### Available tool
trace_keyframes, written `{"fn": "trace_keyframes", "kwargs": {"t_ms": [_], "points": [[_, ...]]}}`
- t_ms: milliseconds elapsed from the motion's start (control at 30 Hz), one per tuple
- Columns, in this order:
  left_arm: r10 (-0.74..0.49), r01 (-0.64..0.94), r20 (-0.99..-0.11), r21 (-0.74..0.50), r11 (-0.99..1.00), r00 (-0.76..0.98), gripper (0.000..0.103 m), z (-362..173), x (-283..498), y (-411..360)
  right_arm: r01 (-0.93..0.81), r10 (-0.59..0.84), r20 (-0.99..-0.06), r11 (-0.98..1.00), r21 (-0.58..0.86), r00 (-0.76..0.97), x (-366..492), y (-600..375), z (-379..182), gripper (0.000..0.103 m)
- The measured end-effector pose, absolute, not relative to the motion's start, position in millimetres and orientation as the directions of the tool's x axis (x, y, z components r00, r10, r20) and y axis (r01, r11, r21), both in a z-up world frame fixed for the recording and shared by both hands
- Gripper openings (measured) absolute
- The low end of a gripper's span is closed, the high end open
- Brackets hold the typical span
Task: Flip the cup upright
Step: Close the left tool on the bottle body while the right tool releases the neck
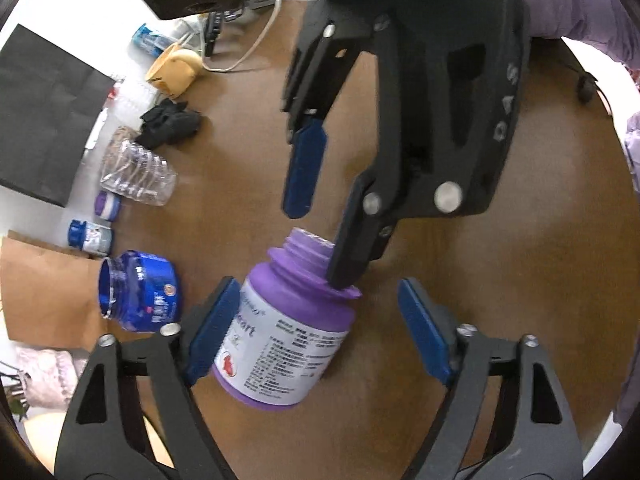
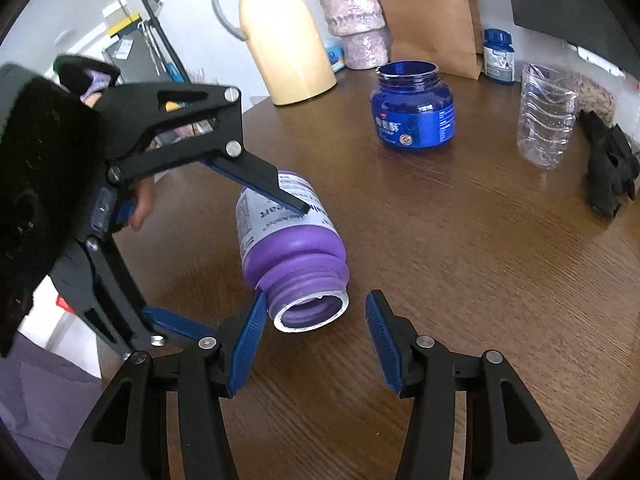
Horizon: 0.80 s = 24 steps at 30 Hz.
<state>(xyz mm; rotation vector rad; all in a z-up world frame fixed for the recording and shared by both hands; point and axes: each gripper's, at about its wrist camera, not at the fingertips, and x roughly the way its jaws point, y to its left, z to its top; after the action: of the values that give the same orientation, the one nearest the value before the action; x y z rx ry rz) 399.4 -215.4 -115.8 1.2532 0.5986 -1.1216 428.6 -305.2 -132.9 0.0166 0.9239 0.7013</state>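
The cup is a purple open-mouthed jar with a white label, lying on its side on the brown round table. My left gripper is open with its jaws around the jar's base end. My right gripper is open, its jaws either side of the jar's open mouth. In the left wrist view the right gripper comes down from above, one finger resting at the jar's neck. In the right wrist view the left gripper reaches in from the left over the jar's body.
A blue open jar, a clear plastic bottle, a small blue-capped bottle, a black glove, a cream thermos, a pink vase and a brown paper bag stand along the table's far side.
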Motion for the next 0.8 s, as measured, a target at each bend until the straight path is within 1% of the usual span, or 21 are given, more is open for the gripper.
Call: {"fn": "trace_keyframes", "kwargs": {"t_ms": [67, 133, 300, 367, 467, 567, 600, 667, 733, 767, 800], "points": [[-0.322, 0.897, -0.855, 0.441, -0.037, 0.407, 0.060, -115, 410, -218, -0.537, 0.571, -0.718, 0.780, 0.322, 0.399, 431, -309, -133, 0.055], [-0.319, 0.914, -0.865, 0.407, 0.006, 0.387, 0.060, -112, 417, -217, -0.527, 0.573, -0.716, 0.782, 0.333, 0.400, 433, -311, -132, 0.055], [-0.318, 0.922, -0.869, 0.384, 0.052, 0.380, 0.062, -113, 430, -218, -0.511, 0.566, -0.722, 0.790, 0.338, 0.398, 436, -312, -132, 0.055], [-0.299, 0.937, -0.889, 0.314, 0.153, 0.347, 0.062, -111, 448, -218, -0.489, 0.547, -0.731, 0.807, 0.330, 0.409, 435, -312, -129, 0.055], [-0.278, 0.926, -0.921, 0.173, 0.336, 0.273, 0.062, -106, 473, -213, -0.460, 0.543, -0.712, 0.821, 0.337, 0.447, 429, -318, -118, 0.055], [-0.249, 0.871, -0.938, 0.098, 0.482, 0.243, 0.062, -104, 483, -203, -0.400, 0.527, -0.693, 0.844, 0.358, 0.492, 422, -328, -106, 0.055], [-0.250, 0.860, -0.944, 0.061, 0.507, 0.214, 0.062, -103, 484, -199, -0.387, 0.531, -0.678, 0.844, 0.371, 0.509, 419, -331, -102, 0.055], [-0.296, 0.851, -0.938, -0.004, 0.526, 0.179, 0.063, -94, 483, -188, -0.368, 0.535, -0.657, 0.844, 0.390, 0.531, 411, -333, -94, 0.055], [-0.316, 0.866, -0.930, 0.003, 0.500, 0.186, 0.072, -85, 476, -182, -0.368, 0.548, -0.633, 0.836, 0.407, 0.547, 405, -333, -87, 0.055], [-0.320, 0.871, -0.929, 0.003, 0.492, 0.184, 0.081, -83, 475, -179, -0.369, 0.563, -0.619, 0.827, 0.424, 0.548, 402, -331, -85, 0.055], [-0.321, 0.880, -0.932, -0.007, 0.474, 0.166, 0.082, -83, 475, -178, -0.369, 0.574, -0.613, 0.819, 0.439, 0.543, 399, -330, -83, 0.055]]}}
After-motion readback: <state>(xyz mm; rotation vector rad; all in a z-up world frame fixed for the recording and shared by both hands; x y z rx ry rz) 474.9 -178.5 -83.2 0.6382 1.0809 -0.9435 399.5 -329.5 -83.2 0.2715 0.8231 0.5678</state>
